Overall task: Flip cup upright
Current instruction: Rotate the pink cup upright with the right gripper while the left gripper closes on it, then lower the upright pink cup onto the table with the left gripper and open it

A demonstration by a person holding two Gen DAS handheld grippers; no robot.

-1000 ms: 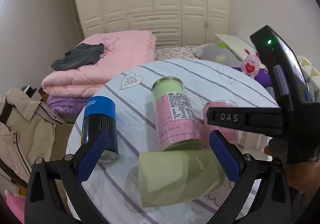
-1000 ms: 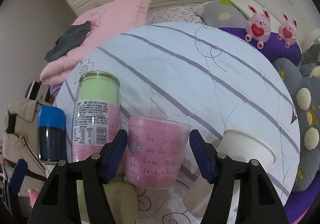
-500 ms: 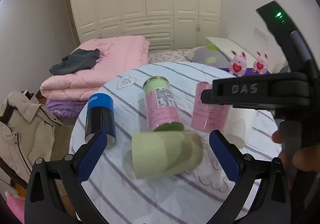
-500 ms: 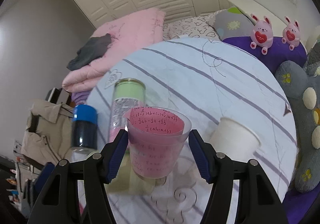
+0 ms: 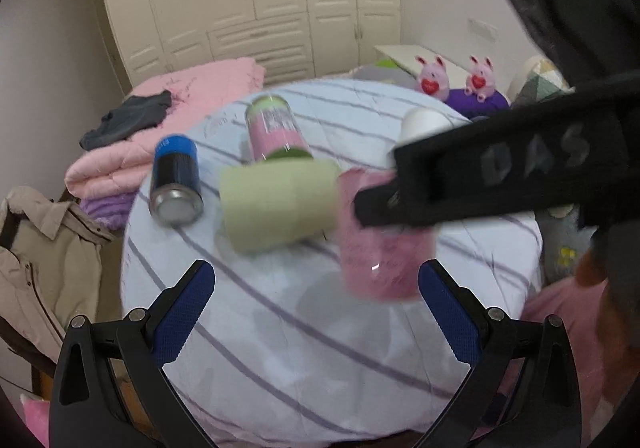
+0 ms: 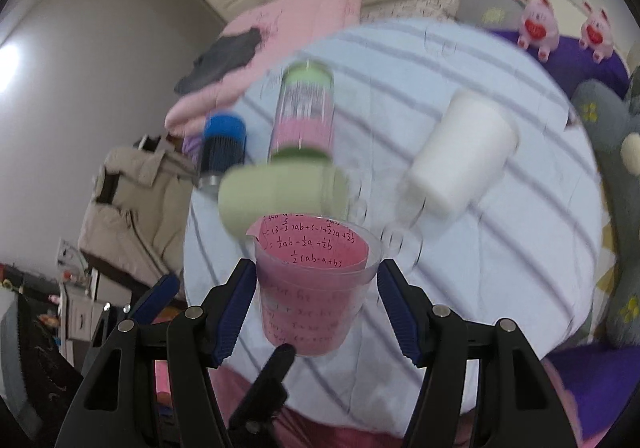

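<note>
Pink cup [image 6: 314, 284]: clear plastic lined with pink paper, held upright with its mouth up, between the blue pads of the right gripper [image 6: 316, 306] and raised over the near edge of the table.
Writing on the cup: handwritten algebra in red ink on the paper lining; the lines "½ab − ½a + ½b" and "½(ab − a + b)" were readable, the rest blurred.
Right gripper: closed on the pink cup, both pads against its wall; the left wrist view showed white letters "DAS" on its black body.
Left gripper [image 5: 316, 310]: spread wide with nothing between its fingers, low over the near part of the table, apart from every cup.
Green cup [image 5: 278, 203]: pale green, lying on its side just beyond the pink cup.
White cup [image 6: 460, 155]: lying on its side, to the right of the green cup and apart from it.
Tall can [image 6: 305, 113]: pink and green with a printed label panel too blurred to read, standing behind the green cup.
Blue can [image 5: 175, 177]: dark body with a blue top band; its white lettering was too blurred to read.
Table [image 5: 280, 348]: round, under a pale blue cloth with purple stripes.
Toys [image 5: 430, 75]: two pink plush rabbits with red hearts, on a purple cushion behind the table.
</note>
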